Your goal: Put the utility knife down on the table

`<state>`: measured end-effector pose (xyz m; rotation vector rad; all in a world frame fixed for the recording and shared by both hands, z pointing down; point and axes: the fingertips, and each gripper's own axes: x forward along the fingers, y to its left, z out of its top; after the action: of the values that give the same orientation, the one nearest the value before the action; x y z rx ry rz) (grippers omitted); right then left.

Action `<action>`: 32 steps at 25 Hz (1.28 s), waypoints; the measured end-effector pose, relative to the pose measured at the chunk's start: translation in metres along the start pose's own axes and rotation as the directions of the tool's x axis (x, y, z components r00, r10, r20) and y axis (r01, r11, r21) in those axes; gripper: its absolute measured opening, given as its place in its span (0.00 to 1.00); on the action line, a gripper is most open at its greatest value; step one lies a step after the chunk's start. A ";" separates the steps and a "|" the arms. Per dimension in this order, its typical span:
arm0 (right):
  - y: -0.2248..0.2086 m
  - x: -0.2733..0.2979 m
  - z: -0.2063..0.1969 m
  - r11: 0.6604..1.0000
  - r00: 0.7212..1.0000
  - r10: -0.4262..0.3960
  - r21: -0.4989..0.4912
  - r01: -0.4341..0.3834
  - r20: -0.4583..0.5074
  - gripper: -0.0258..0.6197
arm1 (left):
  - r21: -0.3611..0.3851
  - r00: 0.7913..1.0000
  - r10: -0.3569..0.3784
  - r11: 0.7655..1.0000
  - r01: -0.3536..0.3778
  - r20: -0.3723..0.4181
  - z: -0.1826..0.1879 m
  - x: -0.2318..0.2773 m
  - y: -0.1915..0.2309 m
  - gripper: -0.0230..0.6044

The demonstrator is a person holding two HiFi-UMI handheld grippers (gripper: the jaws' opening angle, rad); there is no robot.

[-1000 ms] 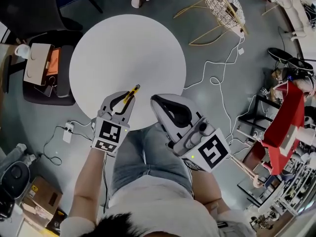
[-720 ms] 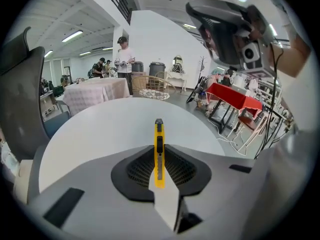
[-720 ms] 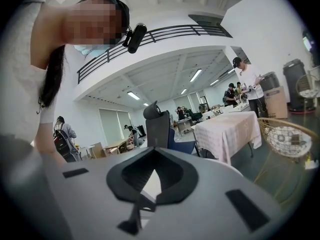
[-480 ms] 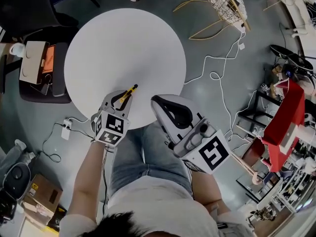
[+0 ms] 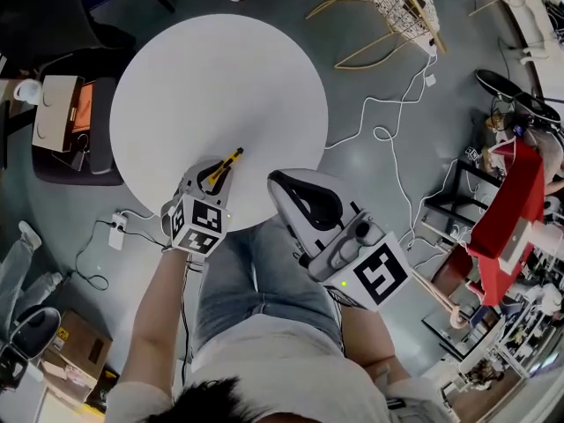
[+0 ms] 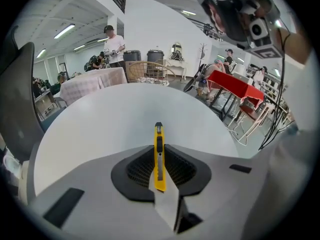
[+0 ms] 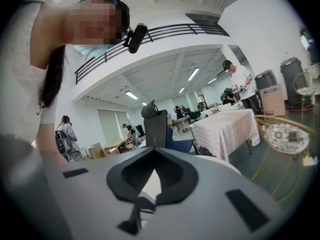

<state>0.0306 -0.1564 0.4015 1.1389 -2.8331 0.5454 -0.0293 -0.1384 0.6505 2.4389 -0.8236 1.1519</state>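
In the head view my left gripper (image 5: pixel 214 176) hangs over the near edge of the round white table (image 5: pixel 220 86), shut on a yellow utility knife (image 5: pixel 226 164) whose tip points away over the tabletop. The left gripper view shows the knife (image 6: pixel 159 151) upright between the dark pads, its black tip sticking out past the left gripper (image 6: pixel 159 170), with the table (image 6: pixel 115 114) beyond. My right gripper (image 5: pixel 304 203) is over the person's lap beside the table edge. In its own view the right gripper (image 7: pixel 152 178) is shut with nothing in it.
A black chair (image 5: pixel 101 161) holding a cardboard box (image 5: pixel 51 113) and a cup (image 5: pixel 19 91) stands left of the table. A wire chair (image 5: pixel 397 7) and white cables (image 5: pixel 388 130) lie at the far right, a red table (image 5: pixel 511 210) further right. A power strip (image 5: pixel 119 234) lies on the floor.
My left gripper has crept a little forward over the table's near edge with the knife still in it. The right gripper has stayed where it was.
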 end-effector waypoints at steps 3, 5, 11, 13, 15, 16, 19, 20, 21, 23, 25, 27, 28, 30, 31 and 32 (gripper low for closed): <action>-0.002 -0.003 -0.001 1.000 1.000 -0.004 -0.002 0.004 0.000 0.05 | -0.008 1.000 0.000 1.000 0.000 0.005 0.000 0.000 0.000 0.14; -0.002 -0.004 -0.001 1.000 1.000 -0.002 0.003 0.002 -0.006 0.05 | -0.016 1.000 -0.001 1.000 0.001 0.009 0.001 0.000 0.000 0.14; -0.001 -0.006 0.000 1.000 1.000 0.002 0.006 -0.002 -0.004 0.05 | -0.023 1.000 -0.009 1.000 0.009 0.021 0.000 0.000 0.000 0.14; -0.001 -0.006 0.001 1.000 1.000 0.003 0.005 -0.003 -0.002 0.05 | -0.019 1.000 -0.017 1.000 0.018 0.016 0.000 -0.001 -0.001 0.14; 0.000 -0.006 0.002 1.000 1.000 0.005 0.001 -0.005 0.005 0.05 | -0.025 1.000 -0.024 0.999 0.024 0.013 0.001 -0.001 -0.001 0.15; 0.000 -0.006 0.003 1.000 1.000 0.005 -0.001 -0.005 0.007 0.05 | -0.027 1.000 -0.023 0.999 0.023 0.014 0.001 -0.002 0.000 0.15; 0.002 -0.006 0.005 1.000 1.000 0.008 -0.005 -0.008 0.009 0.05 | -0.033 1.000 -0.015 0.999 0.016 0.021 0.003 -0.006 0.004 0.15; 0.003 -0.005 0.005 1.000 1.000 0.010 -0.006 -0.010 0.009 0.05 | -0.034 1.000 -0.013 0.999 0.013 0.024 0.004 -0.007 0.005 0.15; 0.004 -0.005 0.006 1.000 1.000 0.012 -0.008 -0.012 0.010 0.05 | -0.034 1.000 -0.010 0.999 0.011 0.028 0.004 -0.009 0.005 0.14; 0.007 -0.004 0.009 1.000 1.000 0.014 -0.019 -0.014 0.018 0.05 | -0.028 1.000 -0.005 1.000 0.005 0.030 0.005 -0.012 0.006 0.13; 0.009 -0.004 0.012 1.000 1.000 0.017 -0.026 -0.016 0.023 0.05 | -0.022 0.999 0.001 1.000 0.000 0.032 0.006 -0.015 0.006 0.09; 0.013 -0.004 0.016 0.999 0.999 0.020 -0.037 -0.019 0.029 0.05 | -0.017 0.999 0.005 1.000 -0.004 0.035 0.008 -0.019 0.007 0.07; 0.014 -0.004 0.017 0.999 0.999 0.022 -0.041 -0.020 0.031 0.05 | -0.014 0.999 0.006 1.000 -0.006 0.037 0.009 -0.021 0.006 0.06; 0.019 -0.005 0.018 0.999 0.999 0.025 -0.044 -0.024 0.029 0.05 | -0.010 0.999 0.008 1.000 -0.007 0.040 0.010 -0.025 0.006 0.05; 0.022 -0.005 0.019 0.999 0.999 0.027 -0.045 -0.026 0.027 0.05 | -0.008 0.999 0.009 1.000 -0.008 0.041 0.011 -0.028 0.006 0.05; 0.024 -0.005 0.020 0.998 0.999 0.029 -0.047 -0.028 0.025 0.05 | -0.007 0.999 0.011 1.000 -0.010 0.044 0.012 -0.031 0.006 0.05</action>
<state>0.0200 -0.1436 0.3742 1.1071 -2.8714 0.4667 -0.0418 -0.1379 0.6192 2.4655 -0.8533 1.1003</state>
